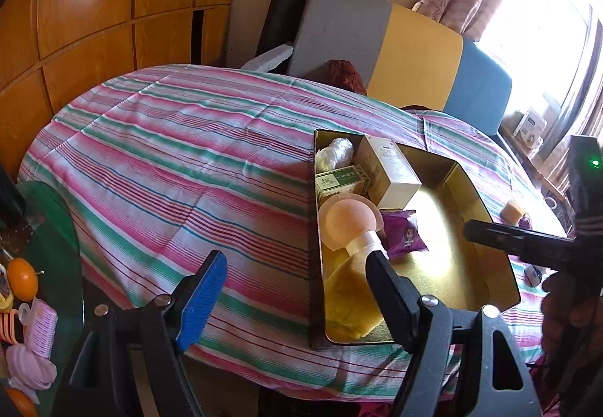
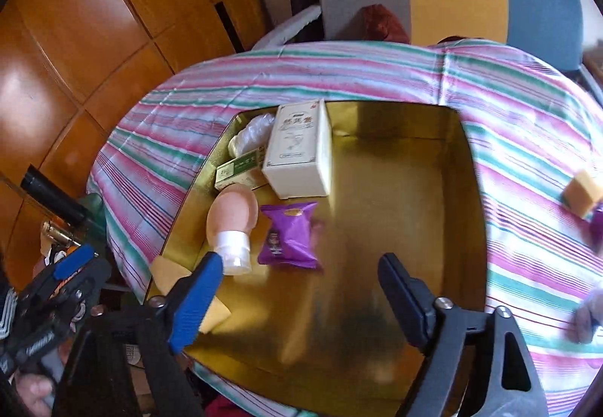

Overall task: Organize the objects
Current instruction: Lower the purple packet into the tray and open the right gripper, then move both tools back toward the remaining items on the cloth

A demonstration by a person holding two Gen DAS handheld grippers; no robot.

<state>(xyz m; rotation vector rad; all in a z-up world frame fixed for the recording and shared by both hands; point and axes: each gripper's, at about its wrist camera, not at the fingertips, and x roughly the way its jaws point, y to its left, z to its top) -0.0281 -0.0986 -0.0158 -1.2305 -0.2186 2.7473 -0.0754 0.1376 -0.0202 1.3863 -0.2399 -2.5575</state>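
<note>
Sorting small goods into a gold tin on a striped bedcover.

Gold tin, stiff and slick-walled, sitting mid-cover, right half bare. Cream box standing far left, rigid. Purple snack packet lying centre: light, crinkly, best pinched across its flat body. Right gripper hovering above, jaws apart, empty. Left gripper gaping empty near the tin's left wall. Sponge block waiting right, outside.

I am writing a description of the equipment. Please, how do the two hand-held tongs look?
Both look alike. The left tongs and right tongs have black plastic frames with silver rivets. In each, one finger carries a ribbed blue pad, the other a dark one. A green light glows on the right unit's black body.
</note>
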